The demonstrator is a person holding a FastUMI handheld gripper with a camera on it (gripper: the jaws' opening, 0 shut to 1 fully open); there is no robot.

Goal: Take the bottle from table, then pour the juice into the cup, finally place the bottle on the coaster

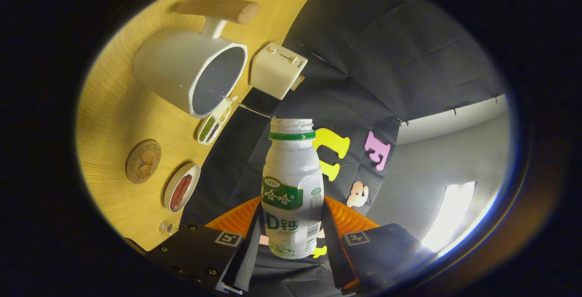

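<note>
2 fingers of the hand-held gripper (291, 242) clamp the uncapped bottle (292, 188), lifted off the table (113, 106).

"1987" is printed on the bottle (292, 188) held between the gripper (291, 238) fingers; below it, a large "d" is seen.

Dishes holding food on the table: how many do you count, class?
2. A long dish lies by the white pot's rim; a round dish lies beside the coaster. Others may be hidden.
</note>
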